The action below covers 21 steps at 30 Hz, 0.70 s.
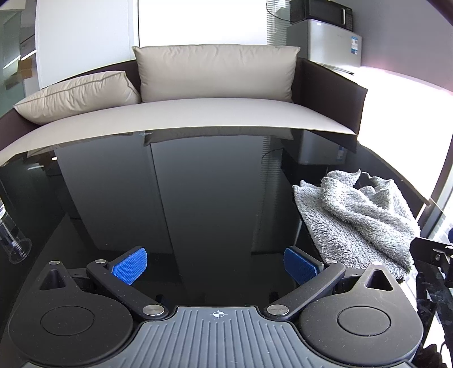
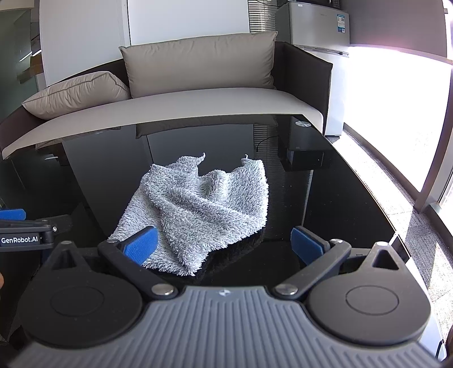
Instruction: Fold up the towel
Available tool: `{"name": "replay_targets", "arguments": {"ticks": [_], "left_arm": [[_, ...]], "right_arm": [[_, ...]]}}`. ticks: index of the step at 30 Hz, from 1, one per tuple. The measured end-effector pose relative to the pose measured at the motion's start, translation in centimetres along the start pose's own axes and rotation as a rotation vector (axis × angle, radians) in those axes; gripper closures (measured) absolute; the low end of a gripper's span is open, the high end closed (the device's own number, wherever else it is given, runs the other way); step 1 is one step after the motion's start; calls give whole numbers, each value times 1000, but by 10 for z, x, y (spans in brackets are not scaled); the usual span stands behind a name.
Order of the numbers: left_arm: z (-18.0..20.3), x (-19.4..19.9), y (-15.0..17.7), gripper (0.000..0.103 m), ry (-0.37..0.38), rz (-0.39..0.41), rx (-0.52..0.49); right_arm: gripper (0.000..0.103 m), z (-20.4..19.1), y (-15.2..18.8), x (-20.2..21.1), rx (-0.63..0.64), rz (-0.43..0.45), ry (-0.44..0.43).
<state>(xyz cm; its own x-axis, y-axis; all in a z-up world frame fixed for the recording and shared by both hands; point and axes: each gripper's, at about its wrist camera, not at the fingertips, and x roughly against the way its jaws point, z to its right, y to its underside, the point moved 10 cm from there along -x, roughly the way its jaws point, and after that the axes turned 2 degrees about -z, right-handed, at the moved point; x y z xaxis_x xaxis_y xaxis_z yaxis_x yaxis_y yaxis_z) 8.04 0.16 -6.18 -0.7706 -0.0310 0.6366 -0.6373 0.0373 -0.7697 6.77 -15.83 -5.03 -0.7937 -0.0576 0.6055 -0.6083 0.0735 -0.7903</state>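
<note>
Currently our left gripper [image 1: 216,266] hovers over bare black table [image 1: 198,198], fingers spread wide, gripping nothing. Grey towel [image 2: 203,209] lies crumpled, unfolded, on table to its right. Our right gripper [image 2: 223,245] sits just before towel, fingers spread, left pad [image 2: 141,245] overlapping towel's near edge.

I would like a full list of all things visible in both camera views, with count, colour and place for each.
towel: one, grey, crumpled on the table, ahead of the right gripper
table: one, glossy black, under both grippers
sofa: one, dark frame with beige seat, behind the table
cushions: two, beige, on the sofa
fridge: one, silver, far right behind the sofa
microwave: one, black, on the fridge
clear container: one, transparent, left table edge
left gripper: one, black with blue pads, open
right gripper: one, same colours, open
</note>
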Motion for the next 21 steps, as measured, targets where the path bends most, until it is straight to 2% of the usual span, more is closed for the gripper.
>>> {"name": "replay_targets", "arguments": {"ticks": [21], "left_arm": [[-1, 2, -1, 1, 7, 2, 9]], "right_arm": [[1, -2, 2, -3, -4, -9, -1]]}}
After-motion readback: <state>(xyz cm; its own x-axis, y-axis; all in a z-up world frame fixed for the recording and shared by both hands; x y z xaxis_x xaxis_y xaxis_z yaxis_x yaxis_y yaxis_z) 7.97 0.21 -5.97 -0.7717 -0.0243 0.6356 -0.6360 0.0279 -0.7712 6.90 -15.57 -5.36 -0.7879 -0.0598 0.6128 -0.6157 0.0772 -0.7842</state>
